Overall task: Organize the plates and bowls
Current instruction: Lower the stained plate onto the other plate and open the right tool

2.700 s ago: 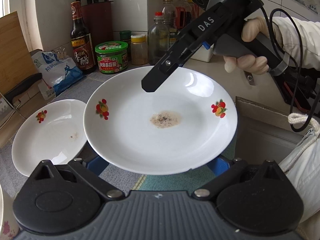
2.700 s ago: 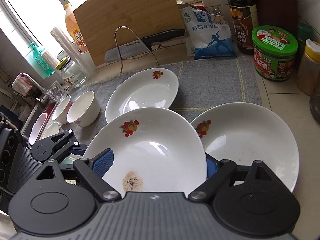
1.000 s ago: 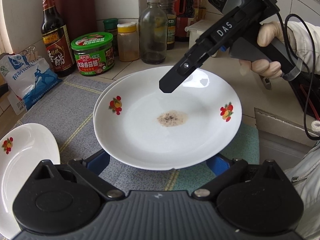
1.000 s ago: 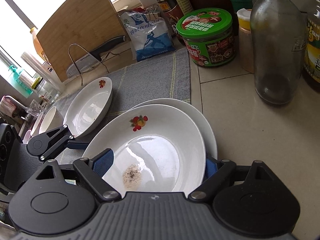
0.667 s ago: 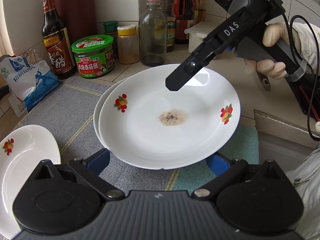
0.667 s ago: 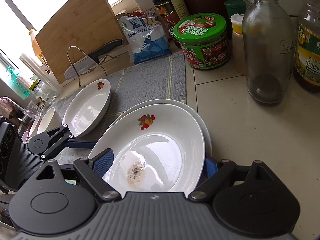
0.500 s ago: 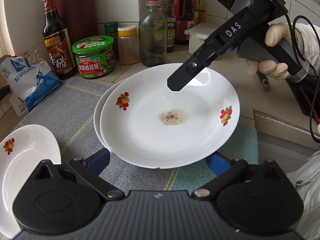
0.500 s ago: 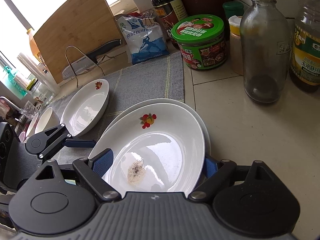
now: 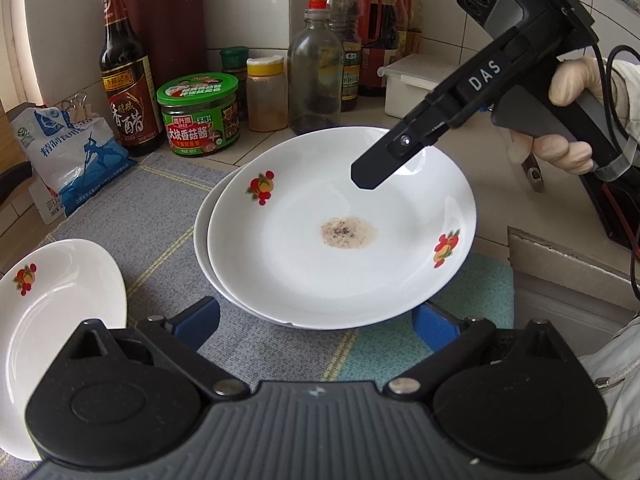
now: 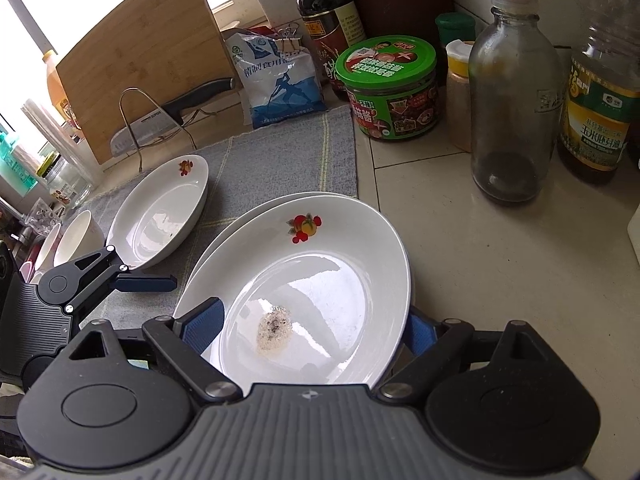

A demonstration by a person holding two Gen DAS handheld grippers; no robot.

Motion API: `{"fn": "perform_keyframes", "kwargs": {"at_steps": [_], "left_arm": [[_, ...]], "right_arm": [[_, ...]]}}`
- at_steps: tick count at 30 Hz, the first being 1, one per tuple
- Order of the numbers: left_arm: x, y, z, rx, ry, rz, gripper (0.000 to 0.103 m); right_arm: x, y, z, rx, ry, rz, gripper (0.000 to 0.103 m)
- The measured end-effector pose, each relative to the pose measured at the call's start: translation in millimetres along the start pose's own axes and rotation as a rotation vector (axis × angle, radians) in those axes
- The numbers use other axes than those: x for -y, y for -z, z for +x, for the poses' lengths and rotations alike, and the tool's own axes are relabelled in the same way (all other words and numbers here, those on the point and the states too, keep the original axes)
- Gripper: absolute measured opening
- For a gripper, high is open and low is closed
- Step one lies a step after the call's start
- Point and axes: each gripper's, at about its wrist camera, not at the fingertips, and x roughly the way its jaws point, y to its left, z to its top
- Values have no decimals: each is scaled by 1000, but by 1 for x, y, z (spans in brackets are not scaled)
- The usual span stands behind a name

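Top plate [image 9: 340, 236] lies level, nested on a second plate [image 9: 202, 236] on the grey mat [image 9: 140, 216], in front of the green-lidded jar [image 9: 199, 114]. Round, no long axis; white, fruit prints on rim, brown speckled stain at centre. Near edge cut off by the right gripper [image 10: 312, 328], jaws opening astride the rim; pad contact unclear. Left gripper [image 9: 316, 316] spread wide, just short of the plate, empty.

Both wrist views look steeply down, close over the same stacked plates [image 9: 340, 240], from opposite sides.
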Motion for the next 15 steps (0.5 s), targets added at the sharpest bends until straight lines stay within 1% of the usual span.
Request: {"fn": "perform_keyframes", "kwargs": {"at_steps": [7, 11, 15], "left_arm": [[2, 0, -1, 7, 8, -11, 102], [3, 0, -1, 11, 9, -16, 101], [3, 0, -2, 21, 9, -25, 102]], "right_arm": [[-7, 4, -1, -3, 41, -17, 97], [-6, 8, -1, -10, 56, -1, 100], [-4, 13, -5, 2, 51, 10, 100]]}}
